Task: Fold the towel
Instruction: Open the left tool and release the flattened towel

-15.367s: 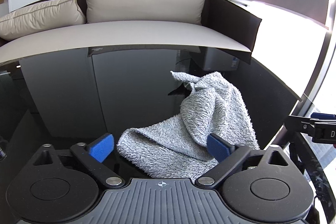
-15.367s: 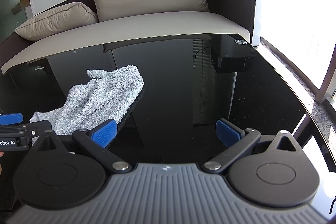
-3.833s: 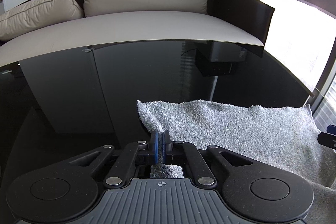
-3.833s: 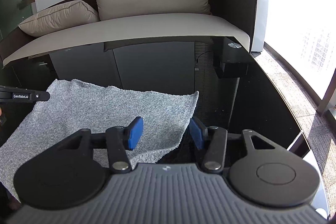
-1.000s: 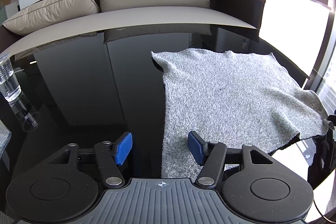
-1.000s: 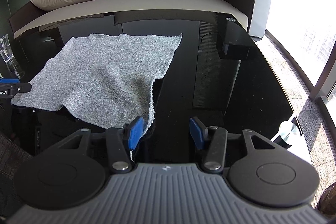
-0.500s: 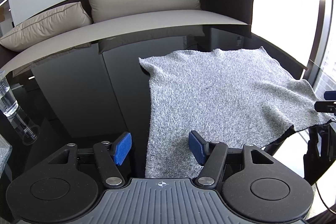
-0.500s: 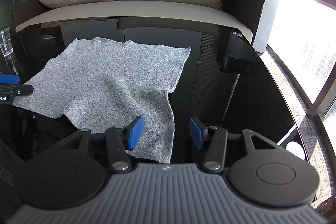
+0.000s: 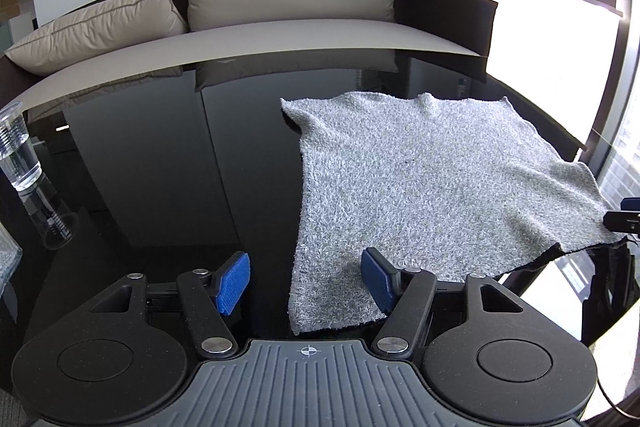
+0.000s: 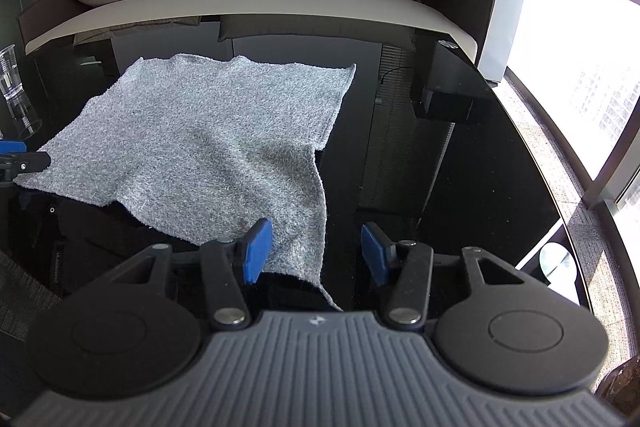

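My left gripper (image 9: pixel 306 281) is open over the black table (image 9: pixel 160 155). The gray towel (image 9: pixel 432 187) lies flat, its near corner between my fingers

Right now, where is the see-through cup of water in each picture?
Left wrist view: the plastic cup stands at the far left edge, on the black table.
Right wrist view: the same cup is at the far left edge, partly cut off.
Shared landmark: the grey towel.
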Demonstrator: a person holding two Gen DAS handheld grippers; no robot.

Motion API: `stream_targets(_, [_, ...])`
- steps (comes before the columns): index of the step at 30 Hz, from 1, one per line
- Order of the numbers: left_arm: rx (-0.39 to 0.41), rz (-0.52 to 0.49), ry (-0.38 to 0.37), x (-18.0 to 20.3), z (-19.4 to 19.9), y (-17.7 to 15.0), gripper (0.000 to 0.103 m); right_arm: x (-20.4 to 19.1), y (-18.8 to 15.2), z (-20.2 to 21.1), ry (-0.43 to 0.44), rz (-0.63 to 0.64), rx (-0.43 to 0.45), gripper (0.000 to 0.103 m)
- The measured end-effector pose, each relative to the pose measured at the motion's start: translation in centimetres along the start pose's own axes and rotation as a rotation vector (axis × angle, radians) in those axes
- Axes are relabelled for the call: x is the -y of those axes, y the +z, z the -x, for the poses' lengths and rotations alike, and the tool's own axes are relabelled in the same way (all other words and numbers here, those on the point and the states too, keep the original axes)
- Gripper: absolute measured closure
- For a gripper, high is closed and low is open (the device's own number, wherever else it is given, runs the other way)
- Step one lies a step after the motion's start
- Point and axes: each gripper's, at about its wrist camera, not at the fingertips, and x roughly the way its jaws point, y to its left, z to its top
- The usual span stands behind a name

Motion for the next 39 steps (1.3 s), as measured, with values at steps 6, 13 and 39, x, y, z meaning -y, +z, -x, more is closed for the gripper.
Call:
stream_targets(6, [0.02, 0.042, -0.02, -0.3, 1.1, -0.3, 0.037, 0.5, 0.2, 1.9, 0.023, -0.057, 0.107, 0.05])
stream_targets(13, [0.027, 0.055, -0.043, -0.3, 2.3, -1.0, 0.013, 0.3, -0.2, 2.5, 0.046, -0.066, 0.1, 0.034])
stream_targets(39, [-0.003, 0.077, -0.048, -0.7, 2.0, -1.4, 0.02, 0.8, -0.8, 1.8, 0.071, -0.093, 0.044, 0.02])
